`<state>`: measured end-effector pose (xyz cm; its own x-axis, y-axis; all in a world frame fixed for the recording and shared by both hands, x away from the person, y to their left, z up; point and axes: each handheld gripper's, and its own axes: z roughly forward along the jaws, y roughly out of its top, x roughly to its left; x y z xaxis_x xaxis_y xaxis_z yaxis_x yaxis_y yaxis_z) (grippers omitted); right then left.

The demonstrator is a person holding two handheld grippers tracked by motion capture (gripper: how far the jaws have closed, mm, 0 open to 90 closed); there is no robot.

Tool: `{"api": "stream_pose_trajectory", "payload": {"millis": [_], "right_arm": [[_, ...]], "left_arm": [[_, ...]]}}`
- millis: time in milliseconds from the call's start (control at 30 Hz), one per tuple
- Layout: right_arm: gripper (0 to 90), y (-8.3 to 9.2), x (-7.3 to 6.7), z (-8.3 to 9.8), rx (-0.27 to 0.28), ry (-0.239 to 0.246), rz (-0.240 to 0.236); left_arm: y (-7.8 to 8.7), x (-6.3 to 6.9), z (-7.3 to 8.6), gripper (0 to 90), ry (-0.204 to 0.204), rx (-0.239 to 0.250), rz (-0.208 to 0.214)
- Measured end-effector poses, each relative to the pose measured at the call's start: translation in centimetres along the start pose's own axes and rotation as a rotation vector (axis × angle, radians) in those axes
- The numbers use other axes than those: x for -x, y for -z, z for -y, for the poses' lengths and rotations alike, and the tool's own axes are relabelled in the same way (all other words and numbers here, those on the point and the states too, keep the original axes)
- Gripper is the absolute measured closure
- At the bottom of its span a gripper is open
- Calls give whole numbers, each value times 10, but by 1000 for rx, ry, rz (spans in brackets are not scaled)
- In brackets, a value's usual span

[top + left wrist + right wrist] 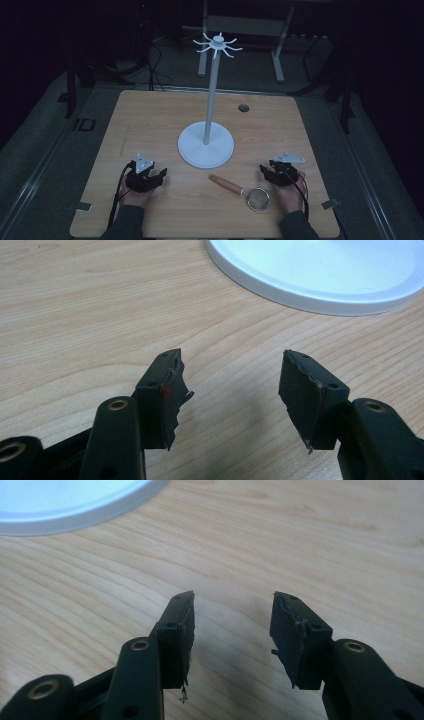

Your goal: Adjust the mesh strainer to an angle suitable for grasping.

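While both sit apart, right claw (266, 173) flanks strainer (247, 193).

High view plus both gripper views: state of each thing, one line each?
Strainer: lying flat on the table, wooden handle toward the stand, not held.
Stand: upright on its round base, hooks at the top bare.
Left gripper: open, nothing between the jaws, low over the table.
Right gripper: open, nothing between the jaws, beside the strainer, apart from it.
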<state>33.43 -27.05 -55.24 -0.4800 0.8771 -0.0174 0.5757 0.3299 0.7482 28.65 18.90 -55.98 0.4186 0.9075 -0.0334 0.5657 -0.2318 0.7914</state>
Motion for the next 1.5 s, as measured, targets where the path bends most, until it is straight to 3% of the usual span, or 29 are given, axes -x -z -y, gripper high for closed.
{"api": "stream_pose_trajectory", "payload": {"millis": [267, 667, 967, 1133, 1500], "right_arm": [[536, 4, -12, -6, -20, 71, 4], [564, 11, -13, -13, -67, 156, -26], [537, 16, -22, -25, -153, 237, -105], [524, 17, -28, -32, -157, 273, -130], [491, 15, -46, -39, -146, 287, -196]], "left_arm": [[0, 1, 0, 438, -8, 5, 4], [0, 1, 0, 438, -8, 7, 5], [-1, 2, 1, 437, -5, 8, 6], [0, 2, 1, 437, -5, 8, 5], [0, 2, 0, 436, -6, 10, 6]]}}
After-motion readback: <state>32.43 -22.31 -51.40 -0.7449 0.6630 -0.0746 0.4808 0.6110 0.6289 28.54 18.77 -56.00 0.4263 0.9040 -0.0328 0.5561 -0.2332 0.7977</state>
